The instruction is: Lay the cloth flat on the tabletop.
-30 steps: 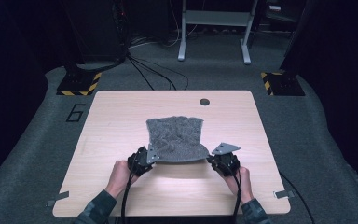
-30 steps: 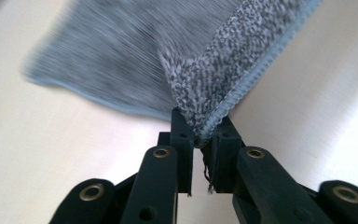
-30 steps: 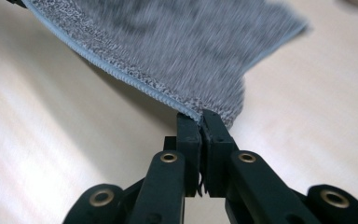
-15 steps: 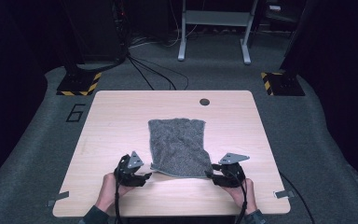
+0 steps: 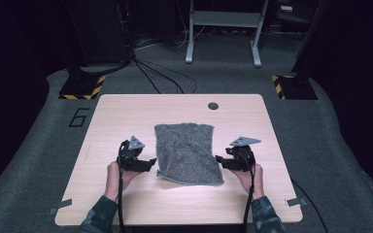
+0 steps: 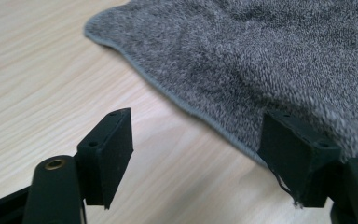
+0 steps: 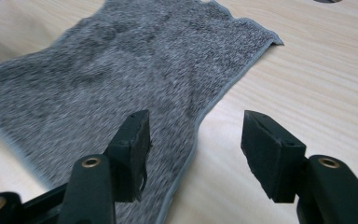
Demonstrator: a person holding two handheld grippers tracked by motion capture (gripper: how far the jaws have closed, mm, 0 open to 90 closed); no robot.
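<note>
Between the two grippers lies the grey towel, flat on the wooden table, its long axis running away from the person. Left gripper sits just beside the towel's near left corner, jaws spread wide with nothing in them; in the left gripper view the hemmed edge runs across ahead of the jaws and passes right by the right-hand pad. Right gripper mirrors it at the near right side, jaws also apart and empty, and in the right gripper view the towel's edge runs up between them. Both hands look equally near, so either near corner seems reachable with a short inward push.
</note>
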